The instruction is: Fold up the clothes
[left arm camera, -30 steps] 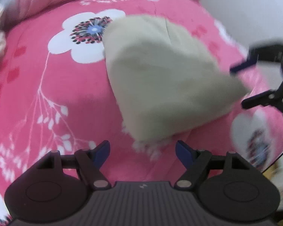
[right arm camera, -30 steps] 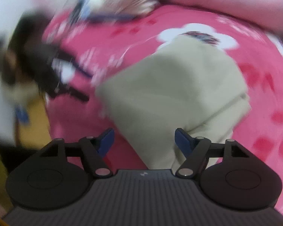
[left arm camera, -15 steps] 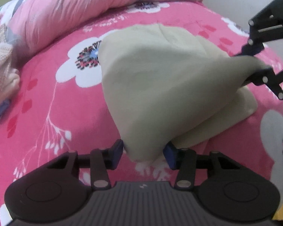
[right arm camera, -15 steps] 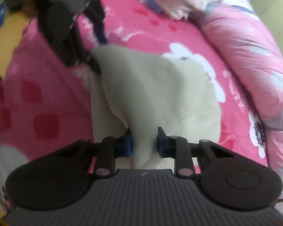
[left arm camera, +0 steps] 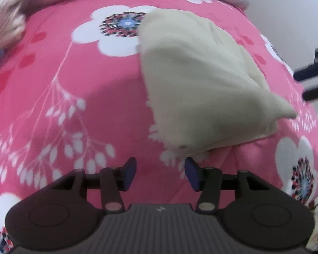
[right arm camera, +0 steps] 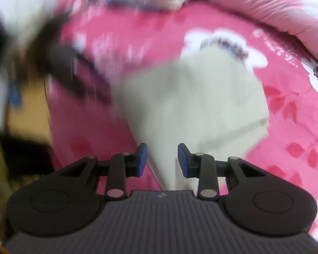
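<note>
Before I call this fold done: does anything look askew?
Yes. The beige garment lies uneven on the pink floral bedspread: one corner sticks out in a point and lower layers peek past the edge.

Left gripper (left arm camera: 160,172) and right gripper (right arm camera: 162,158) parted, empty.

No readable text, label, brand or number anywhere.

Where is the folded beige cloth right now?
The beige cloth lies on the pink flowered bedspread, right of the big white flower in the left wrist view, just beyond the open left gripper.
</note>
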Demonstrator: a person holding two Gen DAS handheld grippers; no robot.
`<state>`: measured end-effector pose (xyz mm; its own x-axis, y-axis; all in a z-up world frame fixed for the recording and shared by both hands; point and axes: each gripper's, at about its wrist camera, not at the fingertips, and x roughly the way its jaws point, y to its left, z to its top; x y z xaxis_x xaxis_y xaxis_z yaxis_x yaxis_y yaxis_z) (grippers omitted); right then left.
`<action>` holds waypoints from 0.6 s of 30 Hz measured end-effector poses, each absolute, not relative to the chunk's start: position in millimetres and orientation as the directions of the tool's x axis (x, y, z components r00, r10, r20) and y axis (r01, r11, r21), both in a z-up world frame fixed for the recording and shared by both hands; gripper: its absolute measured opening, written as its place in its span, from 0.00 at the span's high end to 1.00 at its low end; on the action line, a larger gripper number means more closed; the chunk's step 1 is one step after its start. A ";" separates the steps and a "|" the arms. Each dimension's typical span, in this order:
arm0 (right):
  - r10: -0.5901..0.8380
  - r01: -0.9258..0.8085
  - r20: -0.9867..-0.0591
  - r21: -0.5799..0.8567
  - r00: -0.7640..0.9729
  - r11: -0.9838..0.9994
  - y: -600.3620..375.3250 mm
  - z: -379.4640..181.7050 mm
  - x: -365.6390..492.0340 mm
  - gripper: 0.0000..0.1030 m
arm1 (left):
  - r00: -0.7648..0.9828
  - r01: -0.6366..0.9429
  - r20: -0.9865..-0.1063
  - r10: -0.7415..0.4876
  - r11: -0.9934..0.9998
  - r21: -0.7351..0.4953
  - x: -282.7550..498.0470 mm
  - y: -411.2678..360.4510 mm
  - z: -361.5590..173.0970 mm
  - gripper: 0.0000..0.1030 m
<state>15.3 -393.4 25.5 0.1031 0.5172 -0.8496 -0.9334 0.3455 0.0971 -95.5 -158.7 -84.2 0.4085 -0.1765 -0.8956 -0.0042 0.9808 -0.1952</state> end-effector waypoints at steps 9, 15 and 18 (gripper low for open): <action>0.365 -0.810 -0.924 0.127 0.113 0.573 -337.8 -60.5 36.1 0.80 | 0.491 -0.202 -0.808 -0.326 0.860 -0.469 -93.6 -101.9 -74.3 0.39; 0.292 -0.818 -0.947 0.060 0.135 0.572 -328.0 -61.9 29.0 0.81 | 0.472 -0.111 -0.786 -0.399 0.857 -0.502 -62.1 -127.5 -87.4 0.30; 0.231 -0.827 -0.963 0.014 0.140 0.562 -320.8 -58.9 22.5 0.80 | 0.455 -0.100 -0.793 -0.406 0.861 -0.499 -54.6 -139.0 -103.0 0.27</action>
